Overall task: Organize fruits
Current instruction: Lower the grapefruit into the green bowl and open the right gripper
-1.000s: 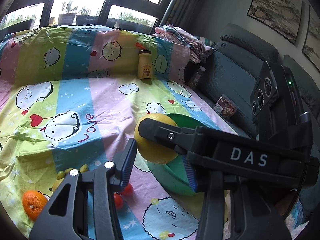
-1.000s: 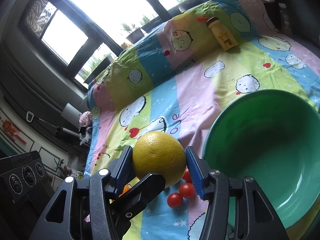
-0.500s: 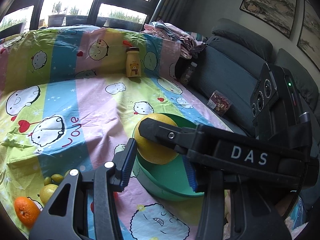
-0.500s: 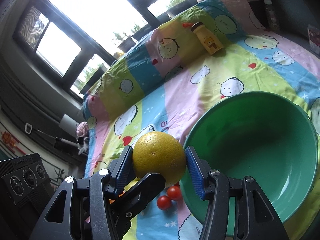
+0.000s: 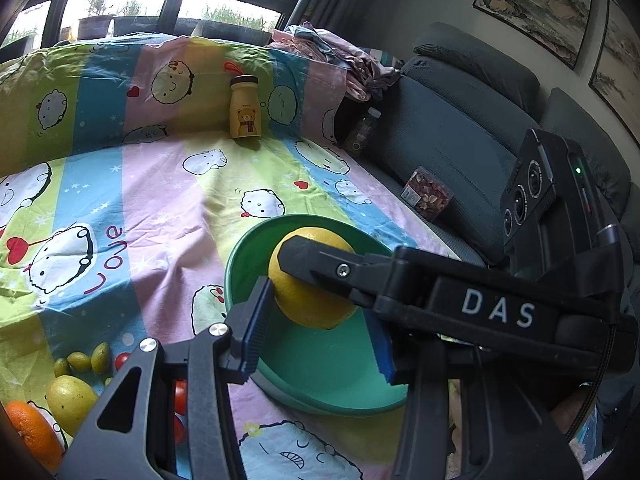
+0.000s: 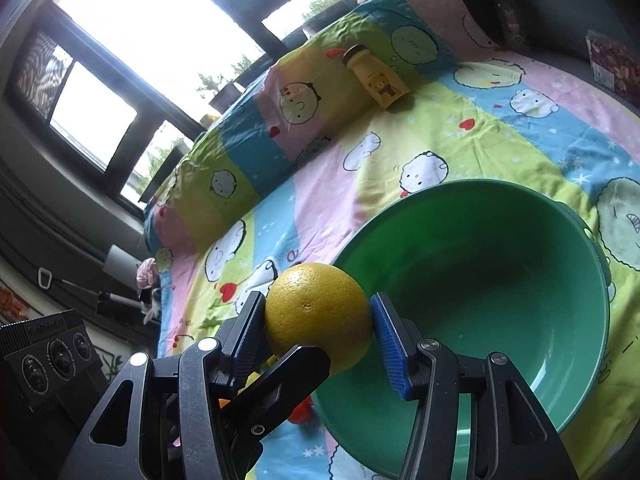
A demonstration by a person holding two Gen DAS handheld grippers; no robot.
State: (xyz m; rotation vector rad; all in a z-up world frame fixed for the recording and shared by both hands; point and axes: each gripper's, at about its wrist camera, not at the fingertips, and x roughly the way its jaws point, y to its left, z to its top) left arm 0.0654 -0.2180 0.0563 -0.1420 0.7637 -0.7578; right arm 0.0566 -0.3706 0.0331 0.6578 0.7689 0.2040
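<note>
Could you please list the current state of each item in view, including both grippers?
Grapefruit: held in the air over the bowl's near rim, between both grippers.
Right gripper: fingers pressed on the grapefruit's sides.
Left gripper: fingers closed around the grapefruit too.
Green bowl: upright on the sheet, empty.
Yellow bottle: upright, capped.
Orange, lemon, small green fruits, tomatoes: loose on the sheet, outside the bowl.

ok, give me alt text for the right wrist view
Both grippers, right and left, clamp a yellow grapefruit over the near rim of an empty green bowl. They sit above a cartoon-print sheet, with a small yellow bottle standing farther back.
</note>
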